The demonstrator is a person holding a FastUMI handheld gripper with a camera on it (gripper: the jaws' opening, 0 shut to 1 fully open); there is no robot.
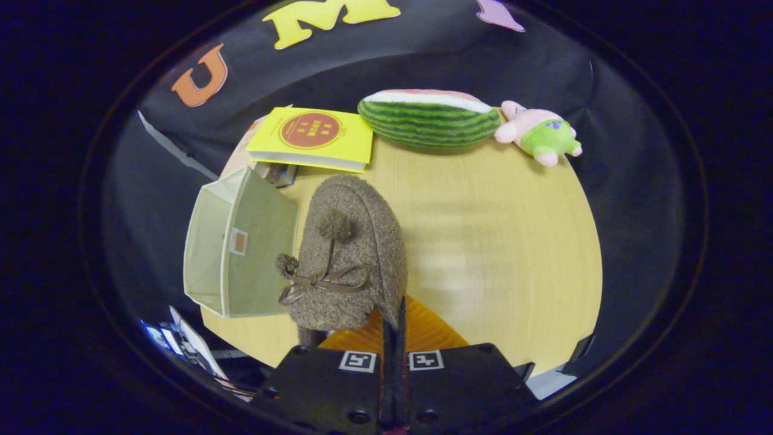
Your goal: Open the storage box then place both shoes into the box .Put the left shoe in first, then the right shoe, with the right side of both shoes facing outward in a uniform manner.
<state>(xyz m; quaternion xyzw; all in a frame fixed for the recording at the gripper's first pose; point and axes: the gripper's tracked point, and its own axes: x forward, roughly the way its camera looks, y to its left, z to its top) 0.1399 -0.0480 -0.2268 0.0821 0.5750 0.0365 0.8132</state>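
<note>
A brown fuzzy shoe (353, 254) with pompoms and a brown ribbon bow hangs just ahead of my fingers, its toe pointing away from me. My gripper (394, 326) is shut on the shoe's right rim near the heel. Touching or just off the shoe's left side stands the beige fabric storage box (241, 254), at the left edge of the round wooden table (495, 241). A wide panel of the box with a small label patch faces me; I cannot tell what is inside it.
Beyond the shoe a yellow book (311, 138) lies on a small dark object. A plush watermelon slice (429, 118) and a pink and green plush toy (540, 136) sit at the table's far edge. Loose papers (187, 347) lie below the table's near left edge.
</note>
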